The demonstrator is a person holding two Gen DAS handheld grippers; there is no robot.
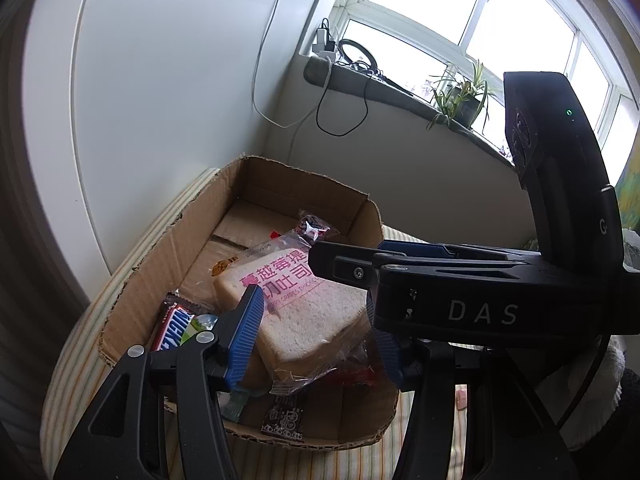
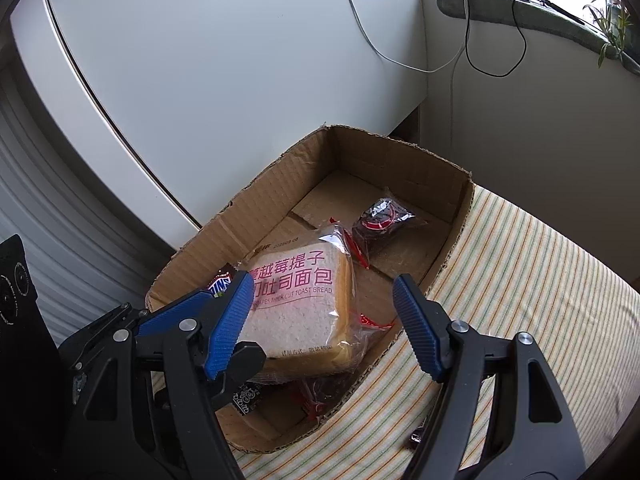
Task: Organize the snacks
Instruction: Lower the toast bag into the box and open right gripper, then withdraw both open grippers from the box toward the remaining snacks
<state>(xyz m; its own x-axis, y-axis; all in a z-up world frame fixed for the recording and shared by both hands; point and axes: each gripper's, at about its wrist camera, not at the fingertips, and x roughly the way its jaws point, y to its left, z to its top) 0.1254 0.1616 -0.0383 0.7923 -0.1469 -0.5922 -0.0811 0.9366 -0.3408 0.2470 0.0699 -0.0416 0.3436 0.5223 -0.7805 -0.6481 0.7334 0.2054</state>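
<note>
A cardboard box (image 1: 132,292) (image 2: 436,172) sits on a striped cloth. In it lie a wrapped slice of toast bread (image 1: 316,320) (image 2: 300,308), a Snickers bar (image 1: 172,330) (image 2: 220,282), a dark wrapped snack (image 2: 380,216) (image 1: 314,226) at the far end, and small dark and red packets (image 1: 286,416) (image 2: 246,394) at the near end. My left gripper (image 1: 316,332) is open, its blue pads (image 1: 246,332) either side of the bread without pressing it. My right gripper (image 2: 324,324) is open and empty above the box's near end; its body (image 1: 460,296) crosses the left wrist view.
The striped cloth (image 2: 520,272) spreads to the right of the box. A white cabinet (image 2: 220,60) stands behind it. A windowsill (image 1: 400,92) with cables, a charger and a potted plant (image 1: 460,100) runs along the back. A small wrapped item (image 2: 418,438) lies on the cloth by my right finger.
</note>
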